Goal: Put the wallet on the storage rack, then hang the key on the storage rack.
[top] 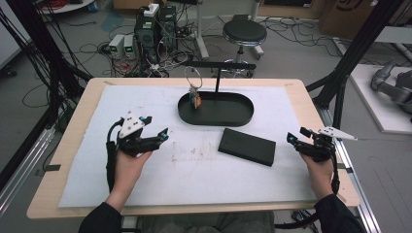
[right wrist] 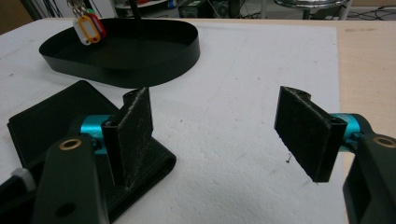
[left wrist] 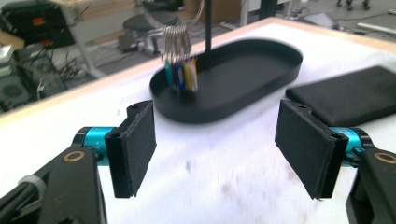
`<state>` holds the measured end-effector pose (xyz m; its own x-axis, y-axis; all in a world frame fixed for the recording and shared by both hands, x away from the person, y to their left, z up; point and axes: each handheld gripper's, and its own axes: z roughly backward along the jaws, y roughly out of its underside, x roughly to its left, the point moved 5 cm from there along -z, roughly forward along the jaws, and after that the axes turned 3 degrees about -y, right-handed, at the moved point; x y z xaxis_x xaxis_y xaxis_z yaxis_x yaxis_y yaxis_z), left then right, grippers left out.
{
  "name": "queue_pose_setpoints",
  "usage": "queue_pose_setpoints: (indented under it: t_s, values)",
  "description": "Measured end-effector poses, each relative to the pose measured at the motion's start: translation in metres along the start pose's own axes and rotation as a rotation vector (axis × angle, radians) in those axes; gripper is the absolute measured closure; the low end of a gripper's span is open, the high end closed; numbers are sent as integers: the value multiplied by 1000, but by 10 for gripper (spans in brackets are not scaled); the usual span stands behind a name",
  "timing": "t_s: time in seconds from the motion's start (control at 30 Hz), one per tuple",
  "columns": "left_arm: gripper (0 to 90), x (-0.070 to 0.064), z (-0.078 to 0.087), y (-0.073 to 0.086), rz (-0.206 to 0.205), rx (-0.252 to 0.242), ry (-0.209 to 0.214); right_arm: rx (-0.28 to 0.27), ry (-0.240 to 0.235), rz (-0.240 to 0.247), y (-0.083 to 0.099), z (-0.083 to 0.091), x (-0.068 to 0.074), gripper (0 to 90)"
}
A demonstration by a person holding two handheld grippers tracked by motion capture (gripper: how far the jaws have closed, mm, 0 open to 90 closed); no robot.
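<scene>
Overhead, a ring of coloured key tags (top: 195,98) is seen hung from the stand's crossbar (top: 219,65) so that it dangles over the black oval tray (top: 228,115). Nearer, the left gripper (top: 158,134) is held with jaws spread wide and empty, aimed toward the tags. Likewise, the right gripper (top: 297,136) is kept wide open beside the black case (top: 247,146), nothing grasped.
</scene>
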<state>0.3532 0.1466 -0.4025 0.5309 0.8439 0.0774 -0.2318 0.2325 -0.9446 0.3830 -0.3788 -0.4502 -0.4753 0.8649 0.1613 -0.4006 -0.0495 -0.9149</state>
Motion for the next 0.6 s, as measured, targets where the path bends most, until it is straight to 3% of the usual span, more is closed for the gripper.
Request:
queue_pose_setpoints:
  t_s: [0.17, 0.37, 0.6]
  values:
    - [289, 12, 11, 24, 40, 20, -32, 14, -7, -7, 2, 4, 3, 271]
    - [278, 26, 15, 25, 65, -22, -54, 5, 3, 3, 1, 10, 6, 260]
    - [278, 30, 13, 27, 43, -26, -55, 21, -1, 3, 3, 11, 6, 254]
